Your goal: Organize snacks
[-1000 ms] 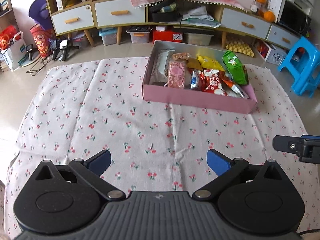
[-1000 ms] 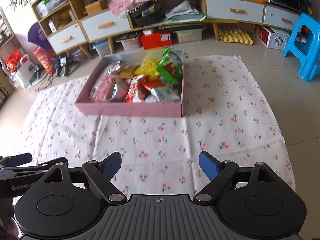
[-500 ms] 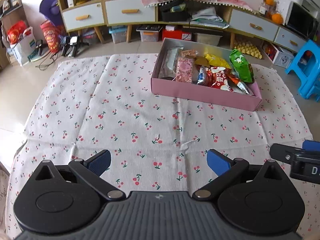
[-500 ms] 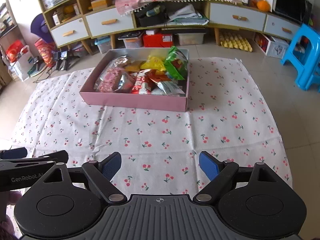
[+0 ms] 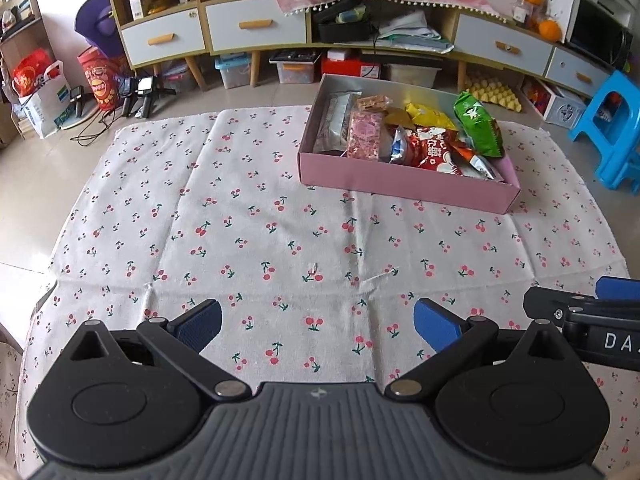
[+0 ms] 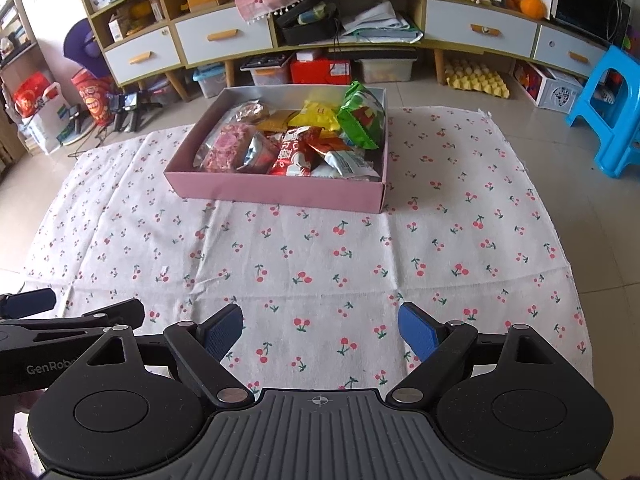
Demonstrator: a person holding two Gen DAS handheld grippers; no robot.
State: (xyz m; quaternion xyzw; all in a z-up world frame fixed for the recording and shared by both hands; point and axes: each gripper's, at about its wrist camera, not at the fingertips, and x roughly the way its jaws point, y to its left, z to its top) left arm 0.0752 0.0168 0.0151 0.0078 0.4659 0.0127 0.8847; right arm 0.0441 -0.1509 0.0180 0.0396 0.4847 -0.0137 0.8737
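Nearest, left hand-held gripper [image 5: 317, 322]: the jaws are held wide apart above the cherry-print cloth [image 5: 248, 220]; nothing is gripped between the blue pads.
Right hand-held gripper [image 6: 320, 330]: the jaws are likewise spread wide, with only cloth seen between them and nothing held; it is also seen at the right edge of the left wrist view.
Cloth: it is spread flat on the tiled floor [image 6: 560, 128], with fold creases running across it; its near part is bare.
Pink box [image 5: 400, 182]: it is set on the far half of the cloth, well apart from both grippers, open at the top.
Snacks [image 6: 296, 148]: they are all gathered inside the box, overlapping; a green bag [image 6: 362, 120] is propped at the right end, a red-and-white packet [image 5: 438, 152] lies near the front wall, and a pink packet [image 5: 364, 140] lies toward the left.
Beyond: a low cabinet with drawers [image 5: 256, 30] is lined along the wall, and a blue stool [image 6: 612, 108] stands at the right.
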